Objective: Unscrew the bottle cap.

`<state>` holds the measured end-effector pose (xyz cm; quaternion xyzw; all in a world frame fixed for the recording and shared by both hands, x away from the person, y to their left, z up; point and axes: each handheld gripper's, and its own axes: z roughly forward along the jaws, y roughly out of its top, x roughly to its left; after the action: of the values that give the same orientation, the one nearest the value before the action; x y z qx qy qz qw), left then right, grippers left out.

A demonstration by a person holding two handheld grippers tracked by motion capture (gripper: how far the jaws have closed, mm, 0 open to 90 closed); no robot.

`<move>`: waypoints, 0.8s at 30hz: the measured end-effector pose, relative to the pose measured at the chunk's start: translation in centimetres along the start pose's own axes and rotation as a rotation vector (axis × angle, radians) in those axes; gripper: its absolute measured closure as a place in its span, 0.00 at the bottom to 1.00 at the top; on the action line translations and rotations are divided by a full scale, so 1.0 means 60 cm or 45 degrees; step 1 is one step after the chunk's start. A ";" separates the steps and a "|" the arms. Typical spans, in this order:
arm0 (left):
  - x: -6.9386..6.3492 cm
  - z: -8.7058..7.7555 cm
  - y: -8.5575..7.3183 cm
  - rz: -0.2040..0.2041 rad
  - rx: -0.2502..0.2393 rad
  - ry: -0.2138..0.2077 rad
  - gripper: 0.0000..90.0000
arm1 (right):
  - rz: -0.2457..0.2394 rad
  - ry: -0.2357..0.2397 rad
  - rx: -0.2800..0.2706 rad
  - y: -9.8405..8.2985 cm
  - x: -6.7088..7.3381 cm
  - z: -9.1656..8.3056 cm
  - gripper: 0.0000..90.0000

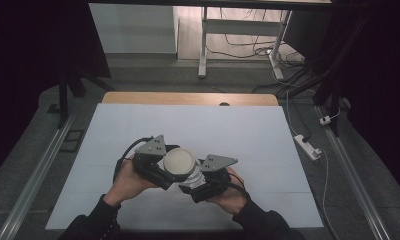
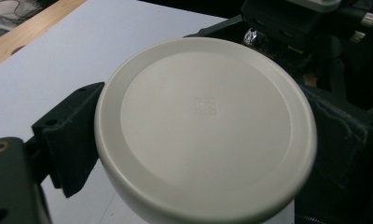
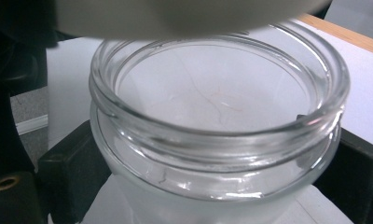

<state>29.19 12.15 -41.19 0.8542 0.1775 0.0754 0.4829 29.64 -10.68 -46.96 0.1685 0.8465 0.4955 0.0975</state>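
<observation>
Two grippers meet over the near middle of the white table cover [image 1: 198,130], each with a piece of the same container. The left gripper [image 1: 155,162] has its jaws closed against the rim of a round cream lid [image 2: 205,128], one black jaw pressing on either side, the lid's flat top facing up. The right gripper [image 1: 208,180] is clamped around a clear glass jar [image 3: 217,135] just below its threaded neck, the jar upright between the two jaws and its mouth open.

In the right gripper view the lid's underside hangs at the top of the frame, above the far part of the jar's mouth and clearly apart from the glass — the threads are bare all the way round. In the high view the lid [image 1: 179,161] sits over the jar and hides most of it. So the lid and jar are separated but held close together; whether the lid is coming off or going on cannot be told. If it is coming off, that step looks done and what remains is to carry the lid clear and set both pieces down. If it is going on, lowering, centring and turning are all left.

The jar appears empty, with only faint streaks on the glass. It carries no label. The lid bears a small square embossed mark at its centre — too faint to read.
</observation>
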 end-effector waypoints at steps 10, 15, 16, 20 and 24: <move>-0.004 -0.013 -0.010 -0.004 -0.001 0.012 0.09 | 0.012 -0.031 -0.007 -0.002 -0.012 -0.005 0.07; -0.005 -0.017 -0.016 -0.005 -0.001 0.016 0.09 | 0.020 -0.047 -0.009 -0.003 -0.019 -0.007 0.07; -0.004 -0.018 -0.018 -0.007 -0.001 0.017 0.09 | 0.023 -0.057 -0.009 -0.004 -0.022 -0.008 0.07; -0.004 -0.021 -0.024 -0.015 -0.002 0.022 0.09 | 0.028 -0.070 -0.008 -0.005 -0.027 -0.009 0.07; -0.006 -0.023 -0.029 -0.013 -0.005 0.020 0.09 | 0.039 -0.072 -0.008 -0.006 -0.031 -0.008 0.07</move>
<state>28.03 13.96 -41.94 0.8517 0.1855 0.0799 0.4836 31.16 -11.94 -47.03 0.1951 0.8391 0.4947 0.1142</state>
